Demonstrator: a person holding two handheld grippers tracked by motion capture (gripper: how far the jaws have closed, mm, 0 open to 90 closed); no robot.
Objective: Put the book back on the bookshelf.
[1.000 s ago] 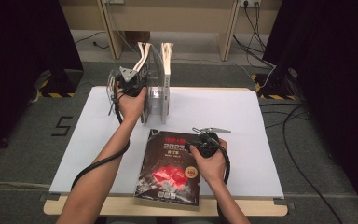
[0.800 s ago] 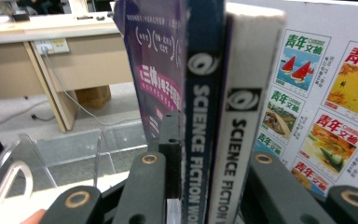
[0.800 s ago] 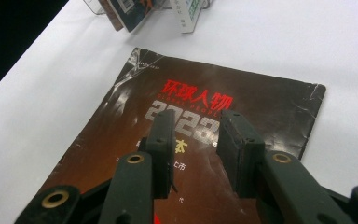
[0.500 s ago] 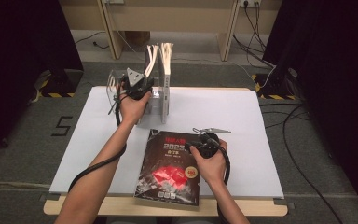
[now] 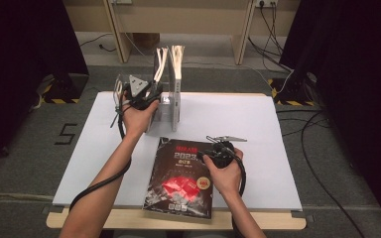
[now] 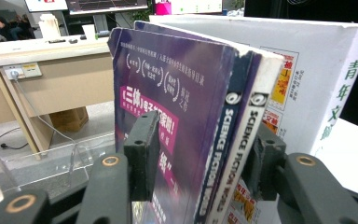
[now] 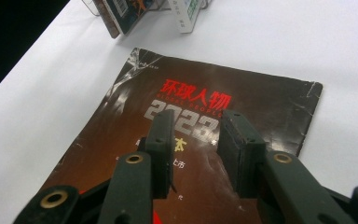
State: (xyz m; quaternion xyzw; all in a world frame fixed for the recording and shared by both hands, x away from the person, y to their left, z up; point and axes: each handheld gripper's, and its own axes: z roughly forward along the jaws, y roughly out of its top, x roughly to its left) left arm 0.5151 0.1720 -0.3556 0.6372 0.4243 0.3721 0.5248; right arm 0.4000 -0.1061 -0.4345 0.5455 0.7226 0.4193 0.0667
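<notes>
Left gripper view: purple paperbacks (image 6: pixel 186 130) sit between jaws of left gripper (image 6: pixel 200 158), which have just been opening, pads look clear of covers. Risk: books lean, could tip or fan out w/o support. Clear stand (image 5: pixel 164 106) at table (image 5: pixel 278 129) rear holds upright books. Dark magazine (image 5: pixel 181 178) lies flat near front edge. Right gripper (image 7: pixel 196 135) hovers over it, jaws spread, nothing pinched.
</notes>
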